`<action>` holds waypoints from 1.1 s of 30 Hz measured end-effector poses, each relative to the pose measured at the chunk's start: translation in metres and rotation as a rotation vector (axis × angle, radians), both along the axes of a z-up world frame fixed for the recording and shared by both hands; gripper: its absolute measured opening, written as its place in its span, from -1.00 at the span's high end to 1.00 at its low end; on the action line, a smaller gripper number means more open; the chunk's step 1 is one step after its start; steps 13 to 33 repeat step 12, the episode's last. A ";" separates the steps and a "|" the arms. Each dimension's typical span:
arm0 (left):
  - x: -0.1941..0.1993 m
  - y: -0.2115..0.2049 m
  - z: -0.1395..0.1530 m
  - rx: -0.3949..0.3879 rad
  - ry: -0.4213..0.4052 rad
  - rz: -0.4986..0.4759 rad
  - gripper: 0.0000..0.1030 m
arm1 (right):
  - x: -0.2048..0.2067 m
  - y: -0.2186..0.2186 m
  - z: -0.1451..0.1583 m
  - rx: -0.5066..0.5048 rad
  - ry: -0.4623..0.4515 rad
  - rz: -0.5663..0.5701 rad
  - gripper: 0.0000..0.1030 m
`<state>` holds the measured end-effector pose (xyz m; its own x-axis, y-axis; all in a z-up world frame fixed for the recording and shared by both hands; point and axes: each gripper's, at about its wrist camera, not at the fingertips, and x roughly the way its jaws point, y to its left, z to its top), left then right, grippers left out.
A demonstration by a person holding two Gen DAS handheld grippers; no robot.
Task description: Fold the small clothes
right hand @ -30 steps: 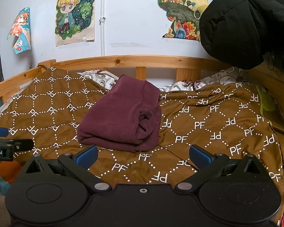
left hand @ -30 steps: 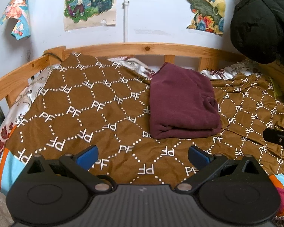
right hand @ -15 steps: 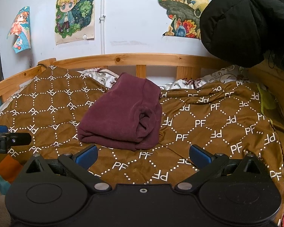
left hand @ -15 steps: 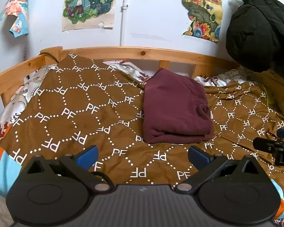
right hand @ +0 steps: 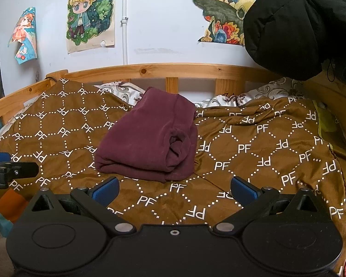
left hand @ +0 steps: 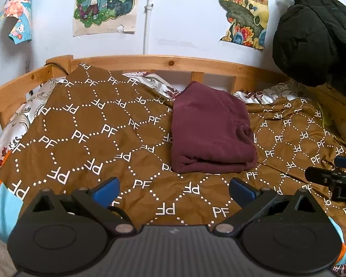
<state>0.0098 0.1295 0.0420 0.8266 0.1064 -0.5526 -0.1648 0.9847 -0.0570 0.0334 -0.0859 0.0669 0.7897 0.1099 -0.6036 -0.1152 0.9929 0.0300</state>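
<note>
A maroon garment [left hand: 210,129] lies folded into a thick rectangle on the brown patterned blanket [left hand: 99,138], near the wooden rail at the back. In the right wrist view the same maroon garment [right hand: 150,138] shows its rolled fold end at its right side. My left gripper [left hand: 174,189] is open, held back from the garment's front edge with nothing between its blue pads. My right gripper [right hand: 174,188] is open too, also short of the garment and empty. The right gripper's fingers [left hand: 329,180] show at the right edge of the left wrist view.
A wooden bed rail [left hand: 173,63] runs along the back and left. A black padded jacket [left hand: 316,32] hangs at the upper right over the bed corner. Posters hang on the white wall. A colourful sheet [left hand: 0,203] shows at the near left edge.
Both grippers have drawn back and risen slightly from the folded garment, staying open. The garment lies as before.
</note>
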 end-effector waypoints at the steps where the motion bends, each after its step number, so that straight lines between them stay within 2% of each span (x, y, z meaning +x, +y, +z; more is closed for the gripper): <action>1: 0.000 -0.001 0.000 0.004 0.000 -0.001 -0.99 | 0.000 0.000 0.000 0.000 0.001 0.000 -0.99; 33: 0.000 0.000 0.000 0.000 0.000 0.001 -0.99 | 0.000 0.002 -0.001 -0.002 0.002 -0.001 -0.99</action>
